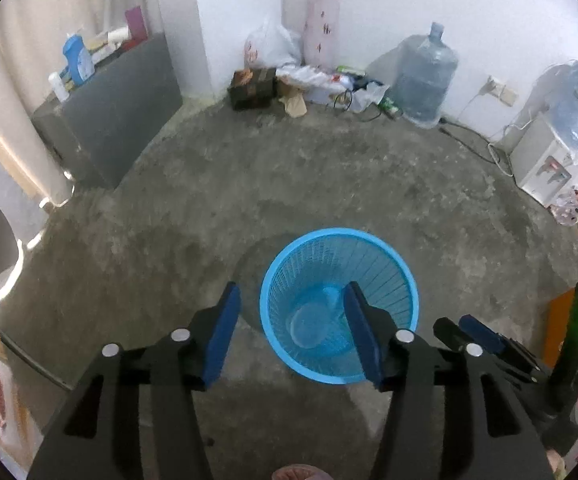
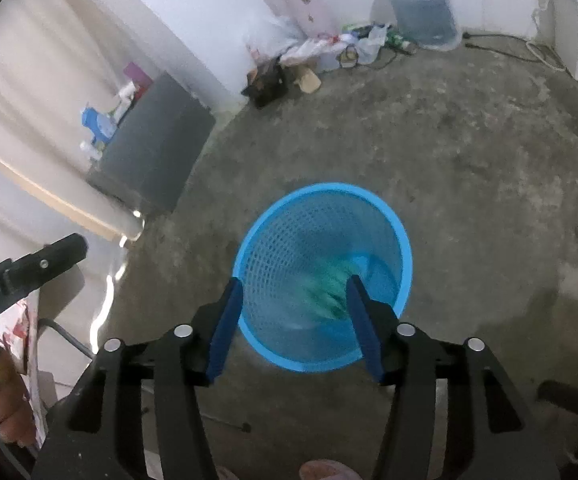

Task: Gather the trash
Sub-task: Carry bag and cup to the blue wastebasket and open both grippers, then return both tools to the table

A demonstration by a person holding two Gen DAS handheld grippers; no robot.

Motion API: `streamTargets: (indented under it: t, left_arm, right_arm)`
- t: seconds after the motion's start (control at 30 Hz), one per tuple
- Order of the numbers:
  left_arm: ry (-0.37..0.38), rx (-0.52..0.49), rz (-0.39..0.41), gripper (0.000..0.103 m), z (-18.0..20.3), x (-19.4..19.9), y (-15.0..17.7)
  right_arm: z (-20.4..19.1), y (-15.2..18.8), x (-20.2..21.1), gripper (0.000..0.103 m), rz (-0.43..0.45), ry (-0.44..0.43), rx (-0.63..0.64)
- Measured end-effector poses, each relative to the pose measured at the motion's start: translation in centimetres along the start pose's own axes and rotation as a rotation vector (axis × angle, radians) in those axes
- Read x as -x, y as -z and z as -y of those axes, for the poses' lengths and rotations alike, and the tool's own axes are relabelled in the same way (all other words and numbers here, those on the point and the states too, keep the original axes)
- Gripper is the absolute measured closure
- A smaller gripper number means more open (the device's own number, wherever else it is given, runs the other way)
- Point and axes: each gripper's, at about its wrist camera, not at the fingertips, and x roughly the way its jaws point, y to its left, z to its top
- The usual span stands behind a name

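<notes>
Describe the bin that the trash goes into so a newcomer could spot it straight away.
Start from the bare grey concrete floor in the middle of the room, away from the clutter along the white wall. There stands a round blue plastic mesh basket, open at the top, just beyond both grippers' fingers. Nothing else stands near it, and no other thing on the floor is bright blue with lattice walls.

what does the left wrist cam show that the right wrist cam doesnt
Only the left wrist view shows the water dispenser with its bottle by the right wall, the right gripper seen from the side, and a clear round item at the basket's bottom.

Only the right wrist view shows a blurred green item inside the basket and a hand at lower left.

Both show the blue basket on the concrete floor, the big water jug, the pile of bags by the wall and the dark cabinet, each between open jaws.
</notes>
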Motion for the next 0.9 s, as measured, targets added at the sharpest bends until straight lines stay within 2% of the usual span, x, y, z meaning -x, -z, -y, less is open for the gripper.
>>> streamTargets:
  t: [0.13,0.23,0.4,0.57,0.73,0.9]
  left_arm:
    - [0.02,0.013,0.047,0.049,-0.5,3.3,0.5]
    - [0.032,0.03,0.108,0.045,-1.0,6.6,1.0]
    - [0.052,0.065,0.181,0.045,-3.5,13.7,3.7]
    - [-0.041,0.152,0.25,0.043,-7.7,20.0,8.1]
    - [-0.161,0.298,0.324,0.042,-13.5,25.7,14.9]
    - [-0.299,0.403,0.364,0.042,-18.5,29.6,21.1]
  right_arm:
    - [-0.1,0.1,2.0,0.05,0.04,-0.007,0.033]
    - [-1.3,0.0,3.2,0.048,0.083,-0.007,0.08]
    - [-5.9,0.2,6.1,0.047,0.153,-0.071,0.222]
    - [-10.7,1.7,7.9,0.047,0.168,-0.183,0.349]
    - [-15.7,4.3,8.4,0.047,0.115,-0.29,0.467]
    - [-20.8,7.3,8.5,0.047,0.059,-0.39,0.573]
